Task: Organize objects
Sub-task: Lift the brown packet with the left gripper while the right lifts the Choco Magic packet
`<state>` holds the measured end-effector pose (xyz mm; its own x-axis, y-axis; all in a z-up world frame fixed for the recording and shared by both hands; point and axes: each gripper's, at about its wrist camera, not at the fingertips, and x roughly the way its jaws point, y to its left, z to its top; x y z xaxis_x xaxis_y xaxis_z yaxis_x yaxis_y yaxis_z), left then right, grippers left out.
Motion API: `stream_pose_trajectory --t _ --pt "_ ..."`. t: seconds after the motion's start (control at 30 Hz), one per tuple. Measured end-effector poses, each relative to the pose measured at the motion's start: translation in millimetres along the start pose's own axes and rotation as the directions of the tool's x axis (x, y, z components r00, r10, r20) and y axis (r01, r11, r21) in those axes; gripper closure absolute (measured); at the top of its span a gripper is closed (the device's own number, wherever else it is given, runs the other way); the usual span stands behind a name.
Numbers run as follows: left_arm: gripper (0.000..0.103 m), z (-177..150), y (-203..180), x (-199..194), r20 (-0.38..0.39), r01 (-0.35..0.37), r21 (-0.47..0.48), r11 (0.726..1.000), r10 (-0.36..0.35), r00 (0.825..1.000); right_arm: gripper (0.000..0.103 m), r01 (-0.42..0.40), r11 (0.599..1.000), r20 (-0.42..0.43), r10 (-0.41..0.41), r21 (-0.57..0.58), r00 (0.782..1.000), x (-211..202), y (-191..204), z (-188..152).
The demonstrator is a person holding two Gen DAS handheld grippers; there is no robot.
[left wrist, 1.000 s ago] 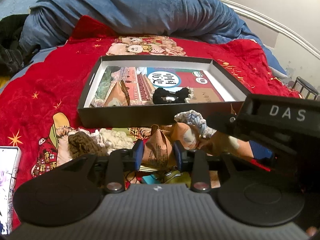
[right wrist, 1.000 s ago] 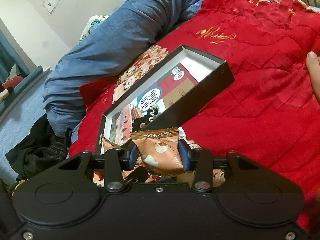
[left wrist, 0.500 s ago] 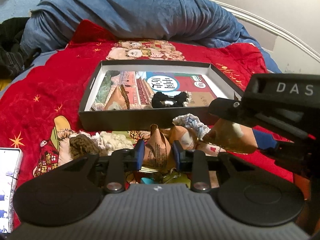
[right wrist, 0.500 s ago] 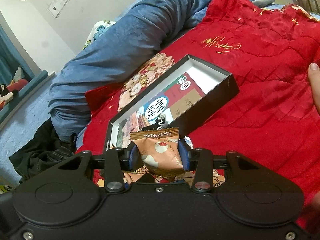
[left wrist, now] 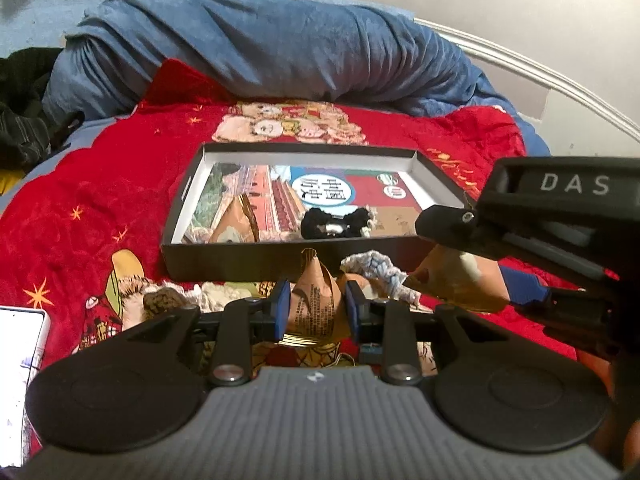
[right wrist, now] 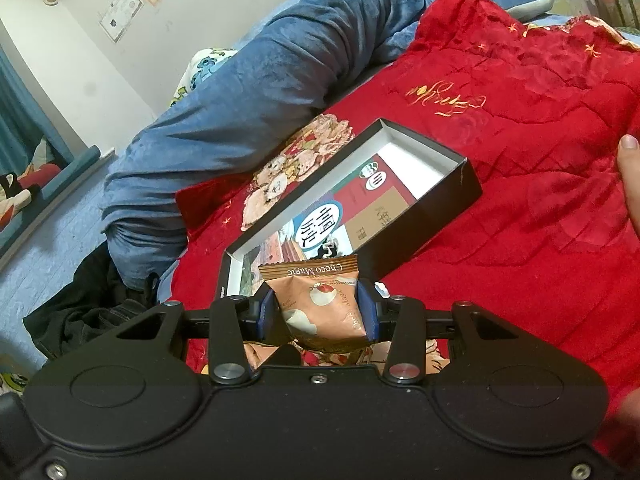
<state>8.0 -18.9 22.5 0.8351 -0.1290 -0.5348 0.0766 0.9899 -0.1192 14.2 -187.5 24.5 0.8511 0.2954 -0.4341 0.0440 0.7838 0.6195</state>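
Observation:
A black shallow box (left wrist: 280,258) with a printed floor lies on the red quilt; it also shows in the right wrist view (right wrist: 436,216). Inside it lie a brown snack packet (left wrist: 236,224) and a black hair tie (left wrist: 336,224). My left gripper (left wrist: 314,312) is shut on a brown snack packet (left wrist: 316,304), held above the quilt in front of the box. My right gripper (right wrist: 318,312) is shut on a Choco Magic snack packet (right wrist: 324,308), lifted near the box's front right; it also appears in the left wrist view (left wrist: 456,280).
A white-blue knitted item (left wrist: 376,264), a brown knitted item (left wrist: 164,302) and a cream one (left wrist: 216,292) lie in front of the box. A white device (left wrist: 20,360) sits at the left edge. A blue duvet (left wrist: 260,52) is bunched behind. A hand (right wrist: 630,176) rests at right.
Both grippers have risen with their packets still held. The left packet has lifted off the pile on the quilt. The right gripper has moved up and toward the box.

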Motion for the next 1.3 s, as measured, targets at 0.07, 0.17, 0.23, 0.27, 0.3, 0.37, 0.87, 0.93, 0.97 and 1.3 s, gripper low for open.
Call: stream_pose_trajectory --t 0.07,0.17,0.23,0.27,0.3,0.37,0.87,0.93,0.97,1.3 --pt "0.07 1 1 -1 0.007 0.003 -0.006 1.0 -0.003 1.0 0.062 0.0 1.0 0.005 0.001 -0.006 1.0 -1 2 2" --pt "0.07 3 1 -3 0.022 0.012 -0.008 1.0 -0.012 1.0 0.062 -0.011 1.0 0.012 0.011 -0.011 1.0 -2 6 4" --pt "0.07 4 1 -4 0.035 0.015 -0.004 1.0 -0.015 0.999 0.062 -0.015 1.0 0.015 0.015 -0.02 1.0 -2 8 6" --pt "0.07 4 2 -5 0.039 0.017 -0.004 1.0 -0.017 0.999 0.062 -0.017 1.0 0.017 0.018 -0.024 1.0 -2 9 6" --pt "0.07 5 2 -5 0.043 0.017 -0.006 1.0 -0.016 0.999 0.062 -0.019 0.999 0.018 0.02 -0.025 1.0 -2 11 7" --pt "0.07 7 3 -5 0.053 0.021 -0.014 1.0 -0.02 0.998 0.062 -0.026 0.999 0.022 0.027 -0.029 0.999 -2 13 8" --pt "0.07 23 17 -8 0.151 0.007 -0.046 0.999 0.0 0.989 0.062 -0.078 0.993 0.04 0.082 -0.085 0.996 3 41 22" --pt "0.07 25 20 -7 0.156 0.007 -0.062 0.998 0.003 0.988 0.062 -0.084 0.992 0.042 0.088 -0.089 0.995 5 44 24" --pt "0.07 26 21 -7 0.161 0.004 -0.063 0.998 0.007 0.987 0.062 -0.087 0.992 0.043 0.091 -0.092 0.995 5 45 25" --pt "0.07 36 33 -7 0.199 0.001 -0.093 0.996 0.017 0.98 0.062 -0.111 0.985 0.043 0.118 -0.133 0.992 14 63 33"
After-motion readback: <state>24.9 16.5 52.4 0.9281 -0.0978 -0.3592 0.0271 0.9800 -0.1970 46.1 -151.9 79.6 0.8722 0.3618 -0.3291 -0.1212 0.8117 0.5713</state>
